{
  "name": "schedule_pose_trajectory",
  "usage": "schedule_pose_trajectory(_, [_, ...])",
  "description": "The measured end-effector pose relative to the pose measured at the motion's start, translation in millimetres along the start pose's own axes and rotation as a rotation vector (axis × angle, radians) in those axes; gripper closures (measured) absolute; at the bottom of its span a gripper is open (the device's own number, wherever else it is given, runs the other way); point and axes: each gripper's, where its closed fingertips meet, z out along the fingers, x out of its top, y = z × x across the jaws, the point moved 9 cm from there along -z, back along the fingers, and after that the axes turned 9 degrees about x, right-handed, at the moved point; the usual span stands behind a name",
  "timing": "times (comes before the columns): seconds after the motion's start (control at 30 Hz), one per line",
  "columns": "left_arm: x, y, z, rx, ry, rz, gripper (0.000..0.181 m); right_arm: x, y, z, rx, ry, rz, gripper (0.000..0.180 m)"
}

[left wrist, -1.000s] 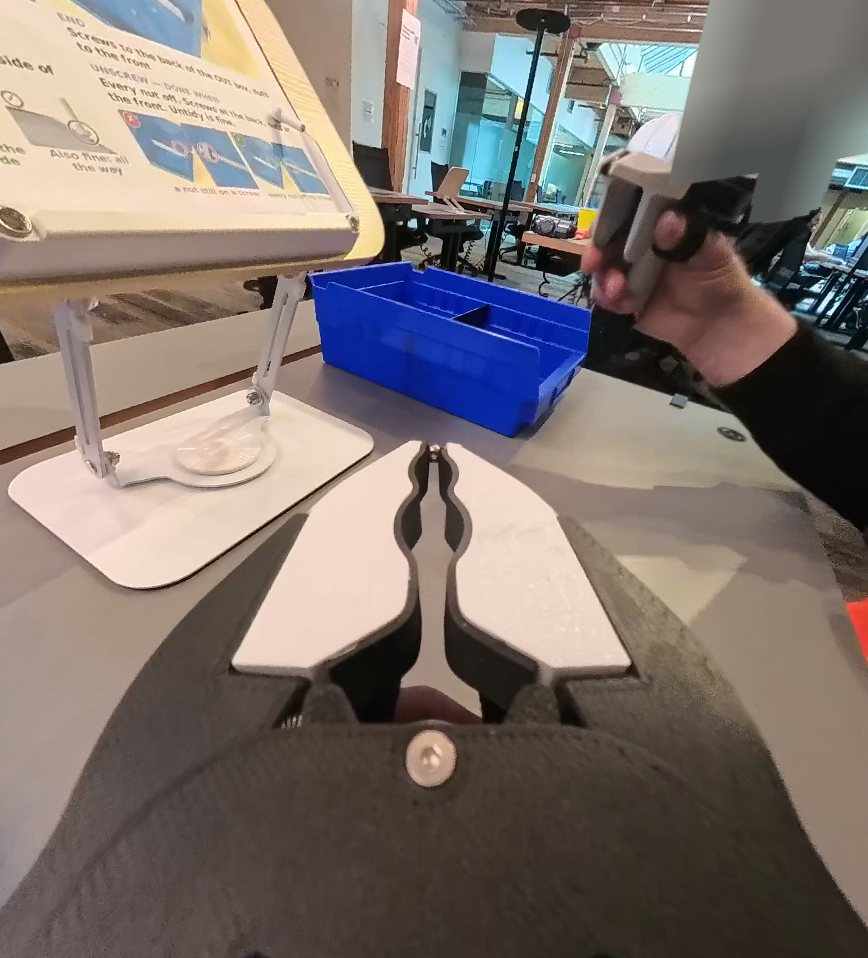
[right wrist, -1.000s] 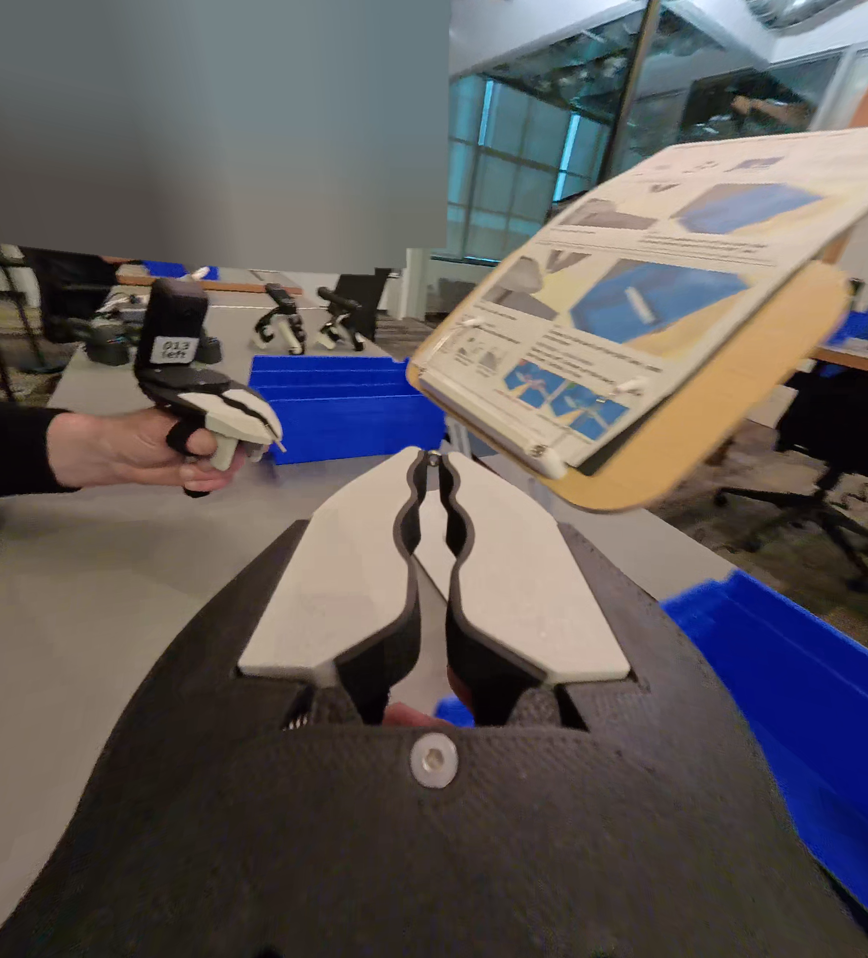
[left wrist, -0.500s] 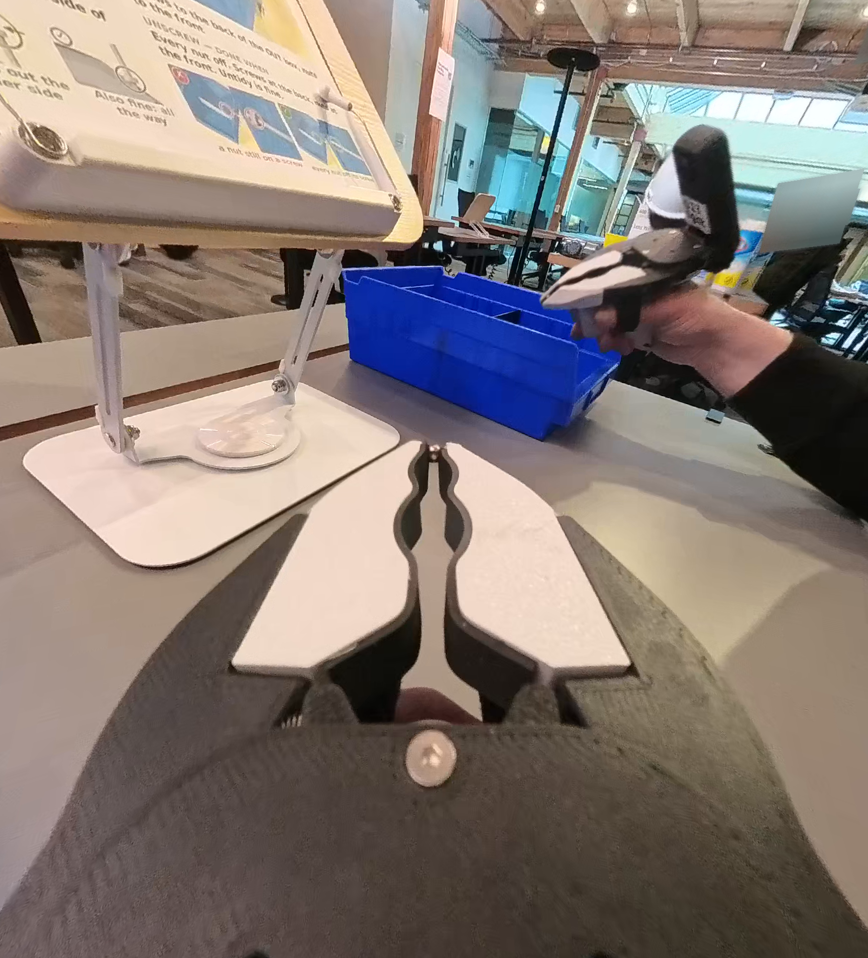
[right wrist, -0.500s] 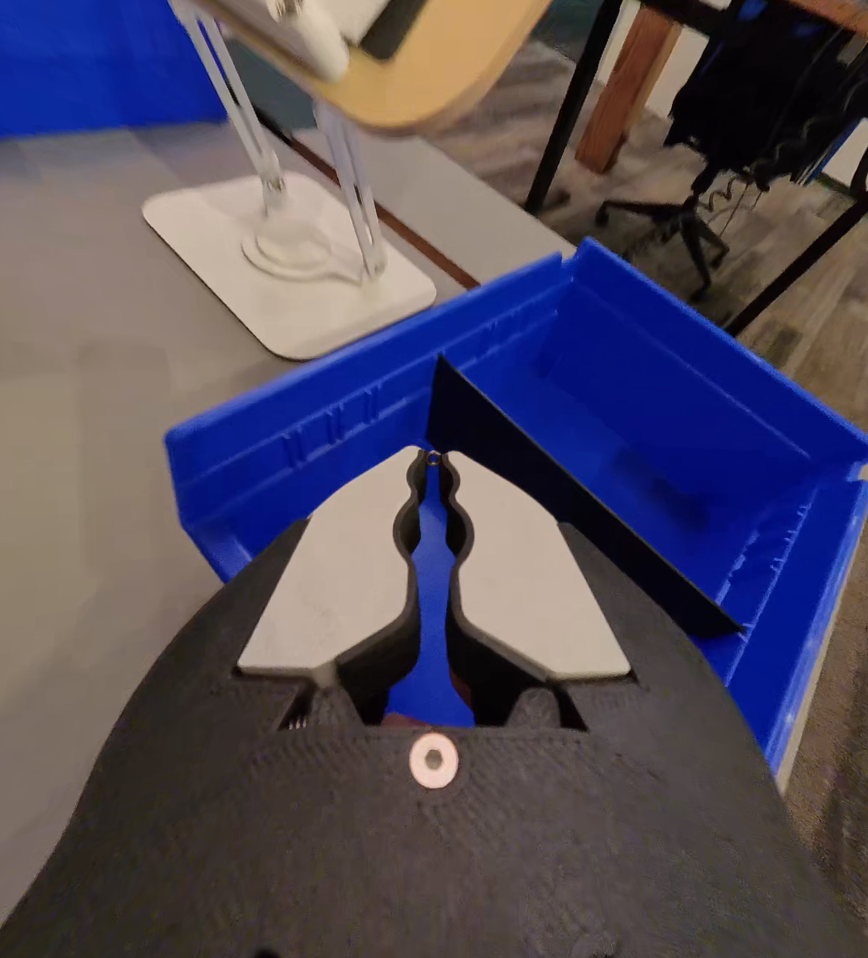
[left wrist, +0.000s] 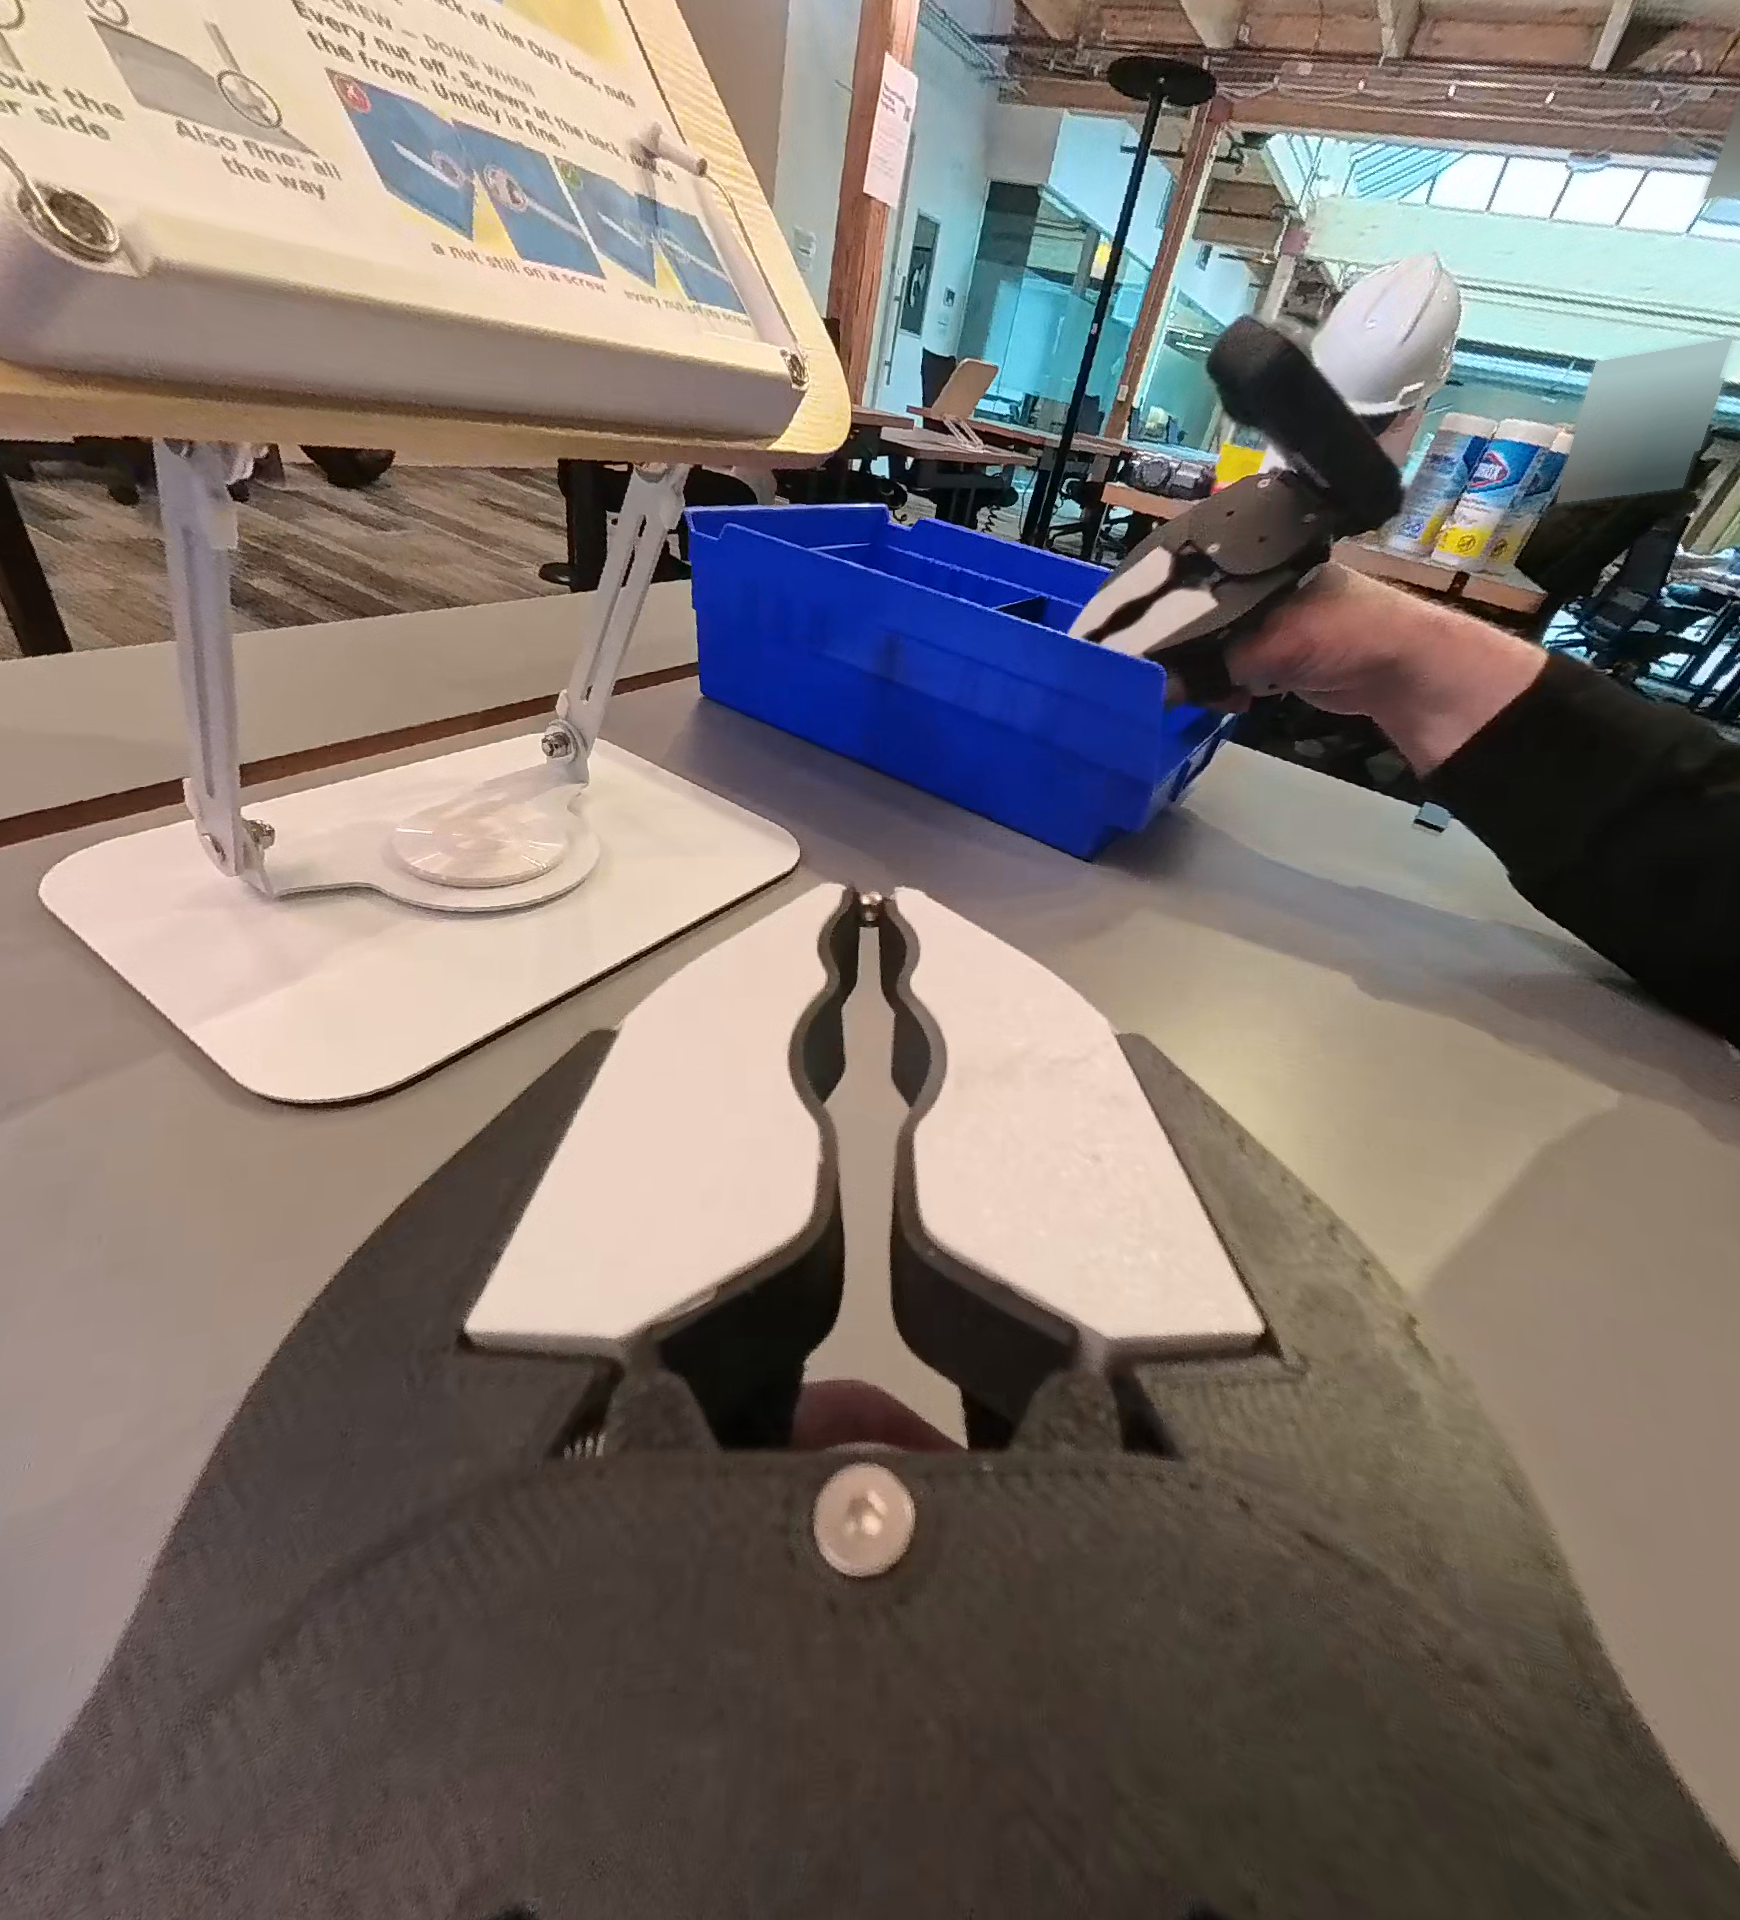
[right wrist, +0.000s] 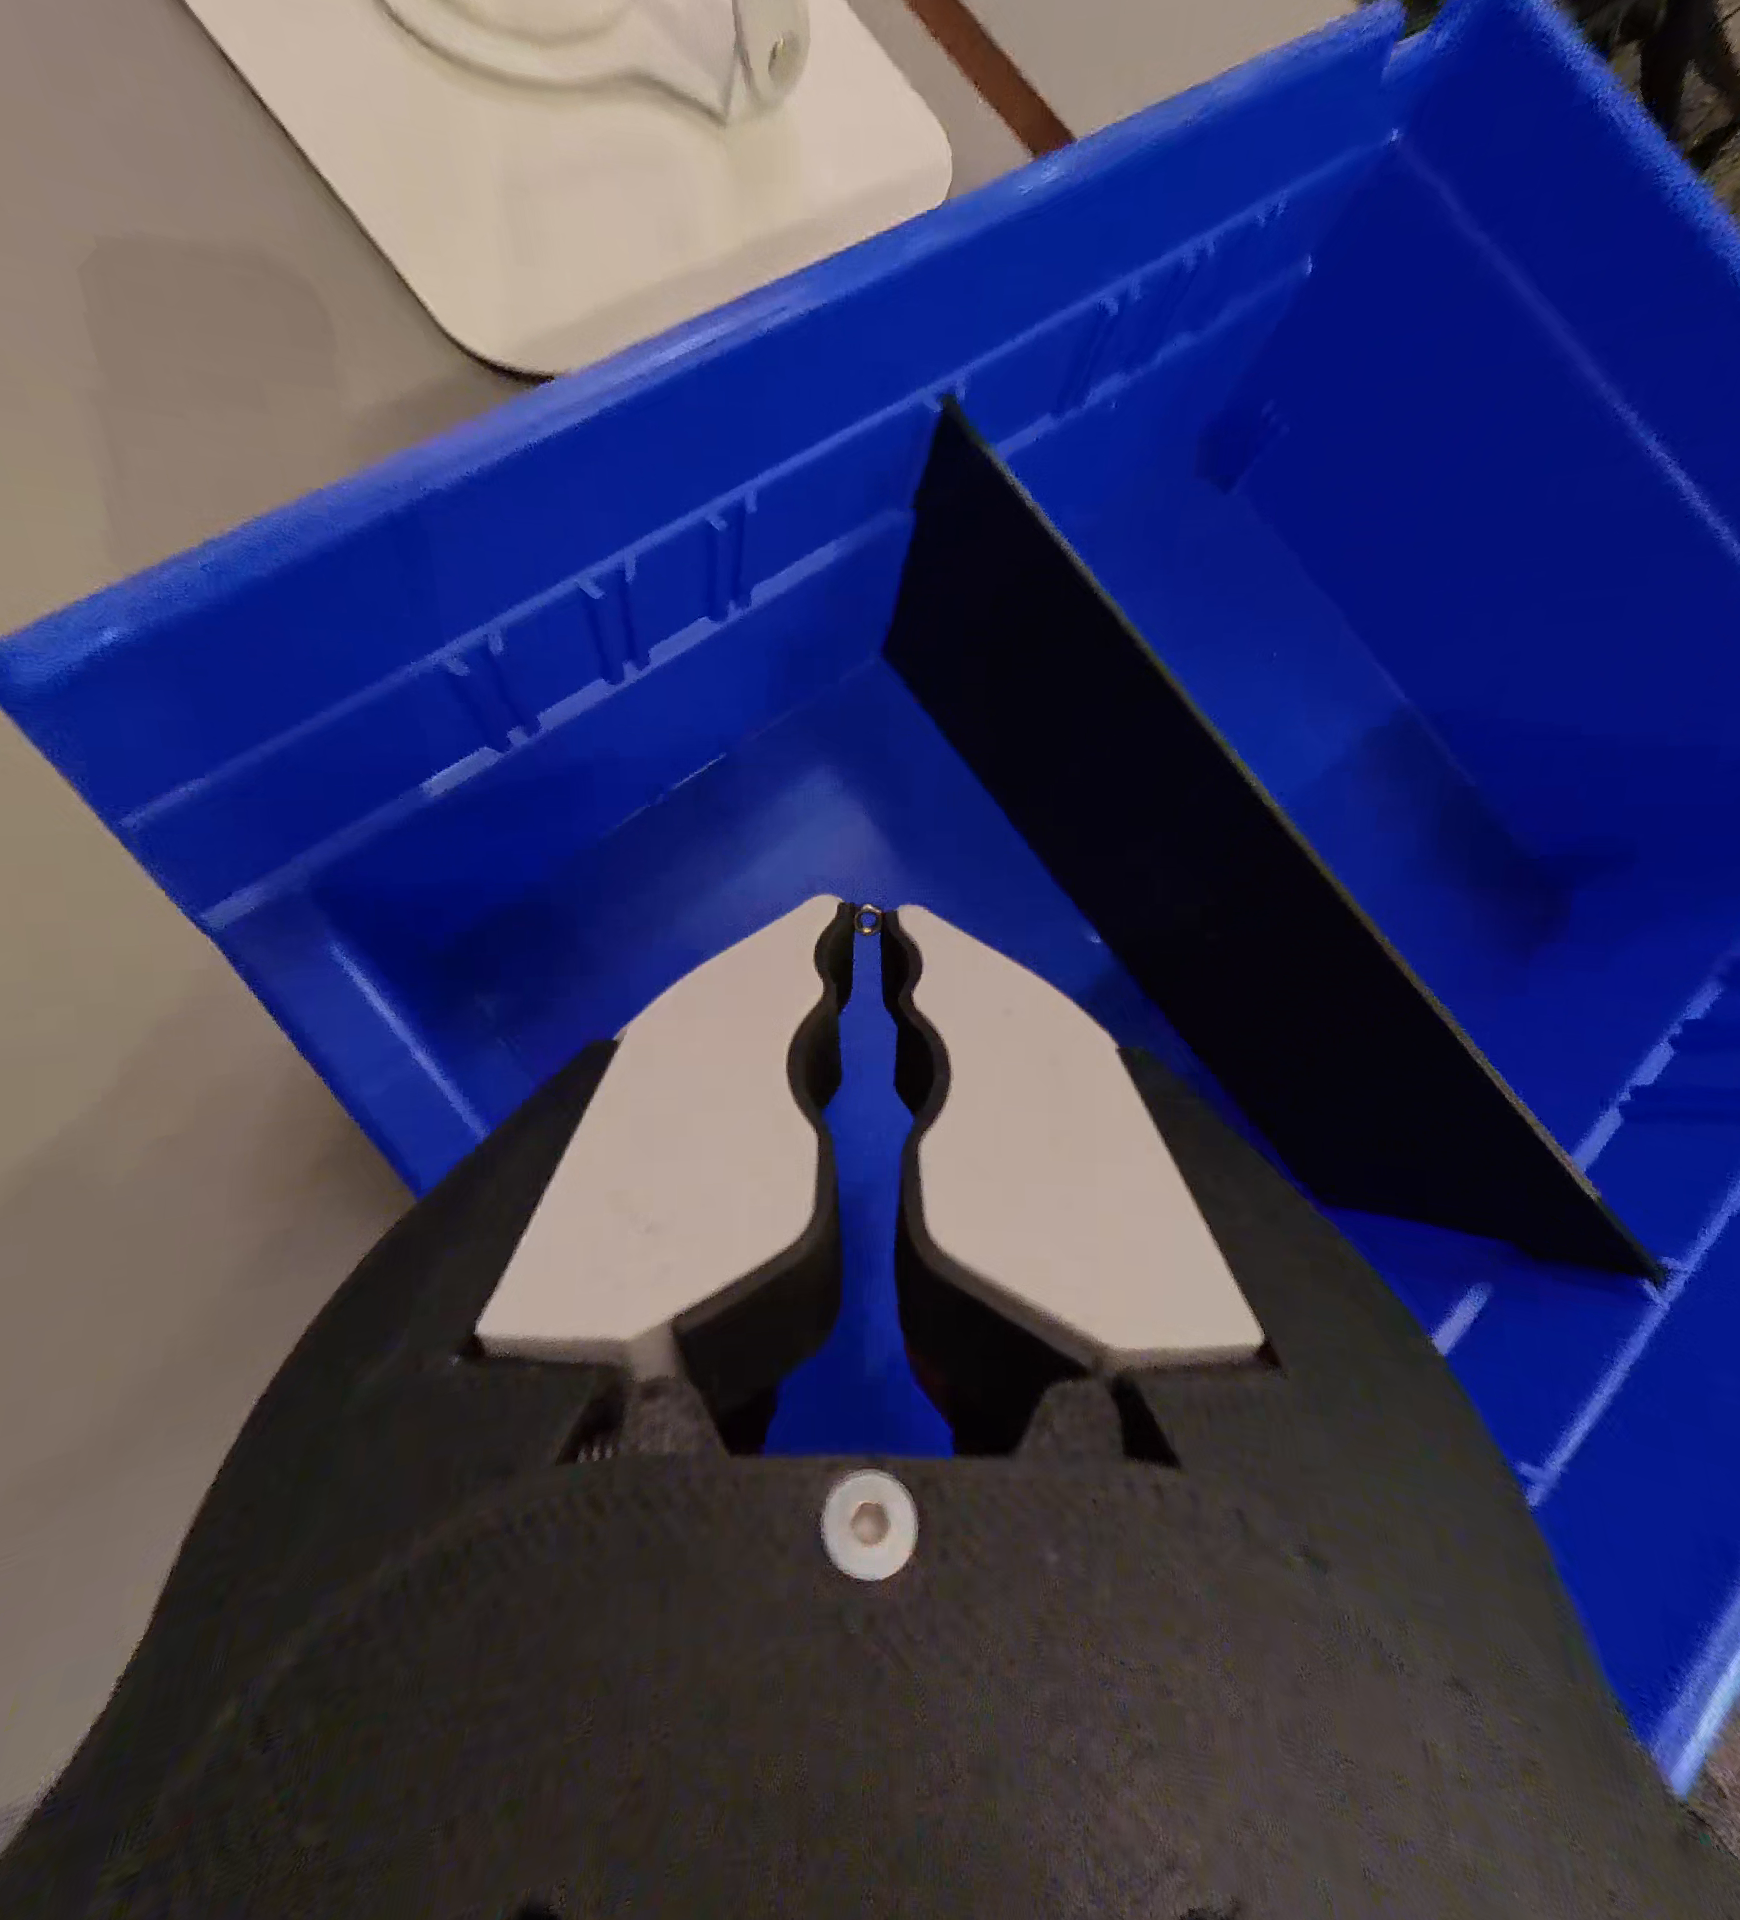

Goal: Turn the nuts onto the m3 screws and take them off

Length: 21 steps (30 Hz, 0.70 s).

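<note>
My left gripper [left wrist: 871, 912] is shut on a small metal screw [left wrist: 872, 902] at its tips and hovers low over the grey table [left wrist: 1261, 1018]. My right gripper [right wrist: 867, 927] is shut on a tiny nut [right wrist: 867, 918] and points down into the near-left compartment of the blue bin [right wrist: 533, 582], just left of its black divider [right wrist: 1209, 883]. In the left wrist view the right gripper [left wrist: 1105, 634] hangs over the right end of the blue bin [left wrist: 897, 707], held by a hand in a black sleeve. No other screws or nuts show in the bin.
A white stand [left wrist: 409, 935] carries a tilted instruction board [left wrist: 378, 208] at the left, beside the bin; its base plate also shows in the right wrist view [right wrist: 585, 187]. Desks, chairs and wipe canisters [left wrist: 1489, 488] stand beyond the table. My right fingertips sit around 35 centimeters from my left ones.
My right gripper has swung from facing the board to pointing down into the blue bin and has come lower over it. My left gripper has barely moved and stays shut.
</note>
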Motion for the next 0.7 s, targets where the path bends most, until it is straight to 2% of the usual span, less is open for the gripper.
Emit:
schedule_pose_trajectory(0.1, [0.1,0.2,0.8,-0.002,-0.004,0.000,0.178,-2.9,-0.6,7.9,0.038,-0.079,-0.010,0.172])
schedule_pose_trajectory(0.13, [0.4,0.3,0.9,-0.003,-0.003,0.000,0.178,-3.2,-0.4,9.2,0.048,-0.092,-0.011,0.166])
schedule_pose_trajectory(0.2, [1.1,0.6,1.3,-0.005,-0.003,-0.002,0.178,-2.2,0.8,6.6,0.053,-0.076,-0.007,0.158])
schedule_pose_trajectory(0.3, [2.3,2.0,1.7,-0.015,-0.001,-0.008,0.178,0.2,1.5,-8.5,0.011,-0.043,-0.011,0.159])
schedule_pose_trajectory(0.47, [10.3,9.0,2.1,-0.064,0.017,-0.031,0.178,33.4,-34.9,-69.6,-0.130,0.178,-0.180,0.167])
schedule_pose_trajectory(0.57, [17.0,16.4,5.0,-0.122,0.030,-0.064,0.178,64.0,-80.7,-92.8,-0.025,0.371,-0.298,0.168])
schedule_pose_trajectory(0.7, [28.4,28.4,9.8,-0.235,0.074,-0.185,0.178,99.1,-135.9,-78.7,0.093,0.529,-0.427,0.168])
